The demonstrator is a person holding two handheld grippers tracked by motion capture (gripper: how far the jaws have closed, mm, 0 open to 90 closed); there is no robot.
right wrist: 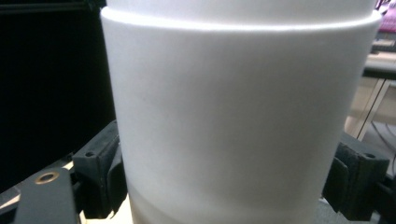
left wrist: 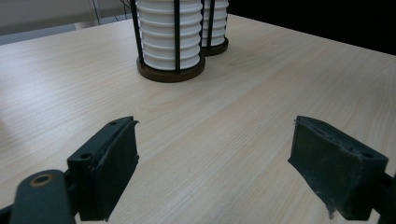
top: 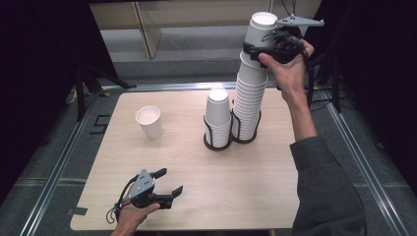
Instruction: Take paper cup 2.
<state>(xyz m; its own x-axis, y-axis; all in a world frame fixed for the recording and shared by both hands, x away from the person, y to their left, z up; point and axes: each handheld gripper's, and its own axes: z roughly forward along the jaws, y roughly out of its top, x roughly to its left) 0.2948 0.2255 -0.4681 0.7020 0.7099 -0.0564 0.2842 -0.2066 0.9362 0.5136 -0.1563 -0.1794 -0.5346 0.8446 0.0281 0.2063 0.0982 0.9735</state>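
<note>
High view: right gripper (top: 260, 49) clamped on top cup (top: 260, 30) of tall stack (top: 248, 98), axis upright, free way straight up. Short stack (top: 218, 118) at 9 o'clock, lone cup (top: 149, 121) beyond.

Left gripper view: jaws apart over table (left wrist: 243, 116), idle.

Right gripper view: cup (right wrist: 233, 116) pressed between jaws.

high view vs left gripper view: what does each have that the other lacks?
High view: lone white paper cup standing apart; right tongs clamped on the top white cup of the taller stack. Left gripper view: frayed pad edges on the open left tongs. Both: black wire cup holders with stacked white cups, light wooden table.
</note>
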